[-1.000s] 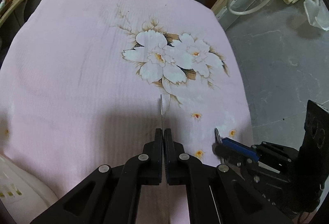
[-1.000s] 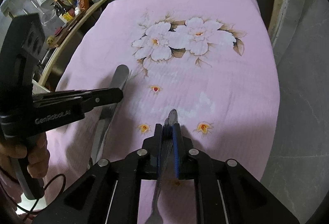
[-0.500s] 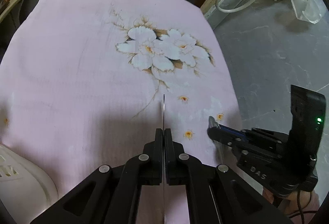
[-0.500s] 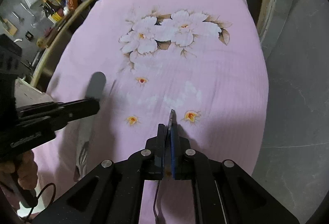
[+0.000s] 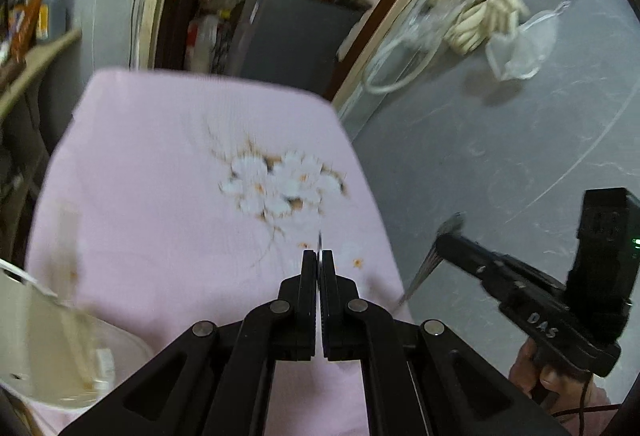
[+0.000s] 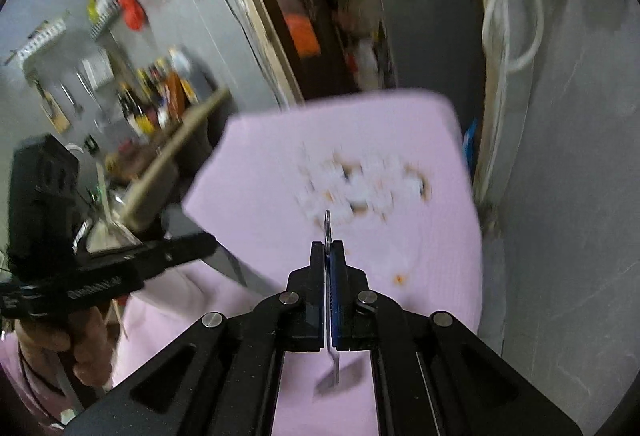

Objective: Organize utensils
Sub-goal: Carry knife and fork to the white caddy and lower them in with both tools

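My left gripper [image 5: 319, 256] is shut on a thin metal knife [image 5: 319, 238], seen edge-on, with its tip poking out past the fingers. It hangs above the pink flowered cloth [image 5: 160, 175]. In the right wrist view that knife's flat blade [image 6: 240, 272] slants down from the left gripper [image 6: 208, 240]. My right gripper [image 6: 328, 248] is shut on a slim metal utensil [image 6: 328, 224], its handle end forward and its head [image 6: 334, 376] below the fingers. From the left it shows as the right gripper [image 5: 444, 236] with the utensil [image 5: 424, 268] off the cloth's right edge.
A white holder [image 5: 40, 336] with sticks in it stands at the cloth's near left corner. A shelf of bottles [image 6: 160, 103] runs along the left wall. Grey floor [image 5: 500, 155] lies to the right, with a white hose [image 5: 396, 71] and a dark cabinet [image 5: 296, 31] beyond.
Both grippers have risen off the cloth with their utensils still held. The cloth looks smaller and farther, and more of the room shows. The picture is blurred by the motion.
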